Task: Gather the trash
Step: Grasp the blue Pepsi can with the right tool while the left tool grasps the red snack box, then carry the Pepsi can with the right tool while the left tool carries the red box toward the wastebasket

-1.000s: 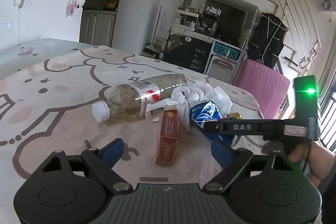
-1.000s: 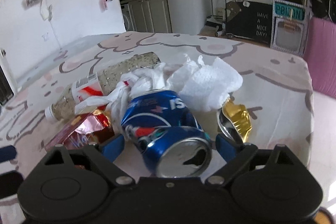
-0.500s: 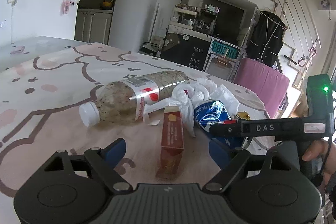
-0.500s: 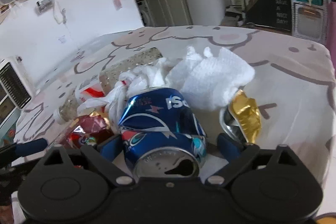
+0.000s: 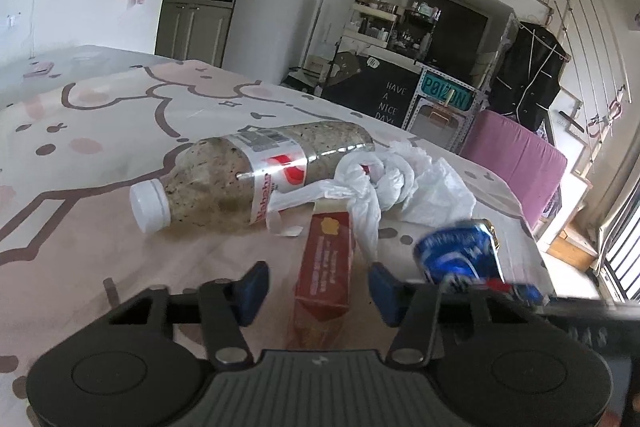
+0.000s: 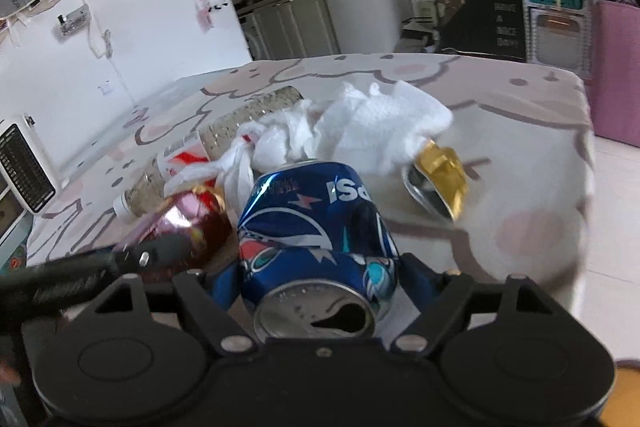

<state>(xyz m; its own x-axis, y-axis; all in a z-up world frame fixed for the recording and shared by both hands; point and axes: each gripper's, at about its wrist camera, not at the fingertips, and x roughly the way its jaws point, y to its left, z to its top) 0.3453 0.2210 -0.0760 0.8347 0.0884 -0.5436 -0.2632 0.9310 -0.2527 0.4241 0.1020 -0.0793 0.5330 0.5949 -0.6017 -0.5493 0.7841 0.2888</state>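
1. Grabbing phase of the trash pickup: both tools work the litter pile at once, near the right edge of the table with the pink cartoon-print cloth [image 5: 80,155].
2. The left gripper [image 5: 320,291] straddles the red cardboard carton [image 5: 326,267], which lies flat on the cloth at the near side of the pile. Its jaws have just been closing, but a gap shows on each side between pad and carton, so there is no pinch yet.
3. The right gripper [image 6: 320,279] has the crushed blue aluminium soda can [image 6: 316,223] between its fingers, open end facing the camera. Its jaws have just been closing and the pads look seated on the can's sides, so I read it as clamped.
4. Left on the cloth:
   - a clear plastic bottle with a white cap [image 5: 240,183], lying on its side
   - a knotted white plastic bag [image 5: 372,179], with a strap draped over the carton's far end
   - a crumpled white paper tissue [image 5: 436,195]
   - a squashed gold foil piece [image 6: 440,175]
5. Next move, my call: finish the squeeze on the carton, then lift both. Watch the bag strap, which may drag along. No bin is in view, so the drop point is unknown.
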